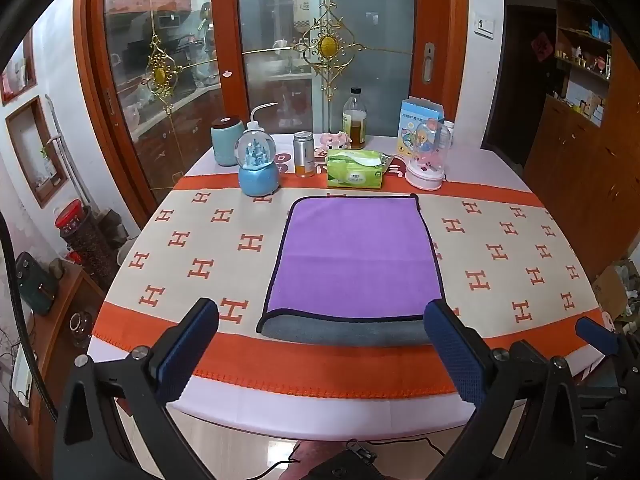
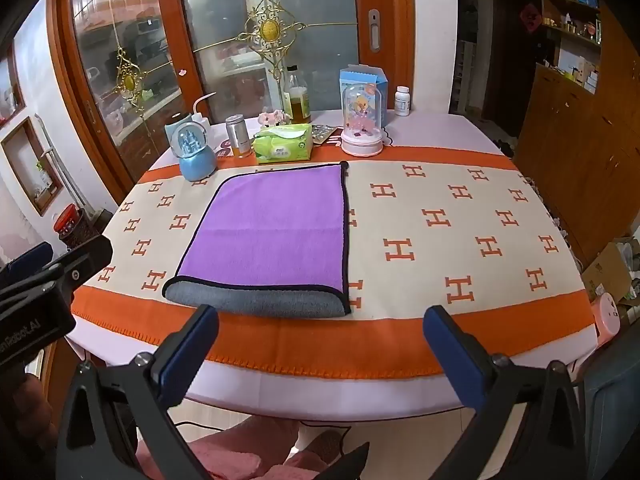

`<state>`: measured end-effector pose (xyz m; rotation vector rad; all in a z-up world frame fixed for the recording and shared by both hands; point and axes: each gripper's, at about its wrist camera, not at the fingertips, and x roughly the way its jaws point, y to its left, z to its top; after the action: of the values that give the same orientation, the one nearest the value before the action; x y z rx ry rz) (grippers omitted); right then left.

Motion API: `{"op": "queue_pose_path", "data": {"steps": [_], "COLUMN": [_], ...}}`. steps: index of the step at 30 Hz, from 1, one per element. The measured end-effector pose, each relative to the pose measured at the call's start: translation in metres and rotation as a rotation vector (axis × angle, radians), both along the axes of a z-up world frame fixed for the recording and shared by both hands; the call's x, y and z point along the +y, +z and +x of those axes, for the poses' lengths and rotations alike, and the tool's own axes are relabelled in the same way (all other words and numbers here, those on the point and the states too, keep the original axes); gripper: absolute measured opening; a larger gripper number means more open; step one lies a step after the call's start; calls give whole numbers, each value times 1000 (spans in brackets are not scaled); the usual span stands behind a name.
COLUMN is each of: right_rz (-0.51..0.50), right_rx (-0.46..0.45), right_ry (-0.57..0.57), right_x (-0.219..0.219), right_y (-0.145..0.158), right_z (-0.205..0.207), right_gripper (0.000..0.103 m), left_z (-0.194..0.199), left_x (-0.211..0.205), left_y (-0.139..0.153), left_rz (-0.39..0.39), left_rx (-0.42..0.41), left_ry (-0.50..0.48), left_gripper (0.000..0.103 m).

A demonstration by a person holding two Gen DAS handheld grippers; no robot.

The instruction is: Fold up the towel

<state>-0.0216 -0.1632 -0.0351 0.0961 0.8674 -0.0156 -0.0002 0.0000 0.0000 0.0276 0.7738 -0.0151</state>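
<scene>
A purple towel [image 1: 354, 254] with a dark hem lies flat on the table, folded once, its grey underside [image 1: 344, 330] showing along the near edge. It also shows in the right wrist view [image 2: 272, 226]. My left gripper [image 1: 320, 350] is open and empty, held above the table's near edge just in front of the towel. My right gripper [image 2: 320, 354] is open and empty, near the front edge, to the right of the towel. The right gripper's fingertip [image 1: 596, 334] shows at the left view's right edge.
An orange and cream cloth [image 2: 440, 240] with H marks covers the table. At the back stand a blue snow globe [image 1: 258, 164], a tin [image 1: 304, 154], a green tissue pack [image 1: 354, 168], an oil bottle [image 1: 354, 120], a pink dome toy [image 1: 426, 156] and a box [image 1: 418, 120].
</scene>
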Motion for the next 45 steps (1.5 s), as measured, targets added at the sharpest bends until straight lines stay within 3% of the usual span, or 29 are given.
{"op": "queue_pose_path", "data": {"steps": [24,33,45], "right_rz": [-4,-7,-1], "right_rx": [-7,-10,-1], "right_ry": [4,23,25], "right_x": [1,3,3], "right_y": [5,0,-13], "right_z": [-2,3,16], "right_gripper": [102,102,102], "left_z": [-2,-1,26], "left_x": [3,10,28], "left_y": [-2,-8,-32], "left_rz": [-8,31,0], "left_rx": [14,32,122], "left_ry": [11,38,21], "left_gripper": [102,102,102]}}
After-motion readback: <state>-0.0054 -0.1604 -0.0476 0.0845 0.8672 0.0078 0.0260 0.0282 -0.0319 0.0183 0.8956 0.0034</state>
